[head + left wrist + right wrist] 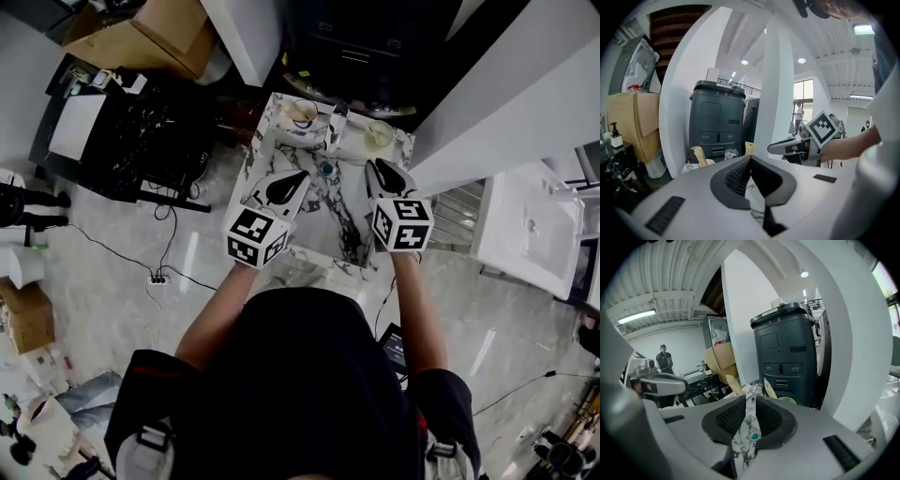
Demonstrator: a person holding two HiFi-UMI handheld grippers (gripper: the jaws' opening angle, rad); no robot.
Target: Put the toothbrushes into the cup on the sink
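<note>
Marble sink [349, 251] carries a left cup [301, 112] and right cup [379, 135] at its back corners, each seemingly holding a wooden toothbrush [733, 383], so the fully closed, empty left gripper [298, 178] and barely parted, empty right gripper [379, 167] should widen before reaching a handle.

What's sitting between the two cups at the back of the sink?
The faucet, midway between the left cup and the right cup on the sink; the head view shows it.

No text, label or number can be read in any view.
</note>
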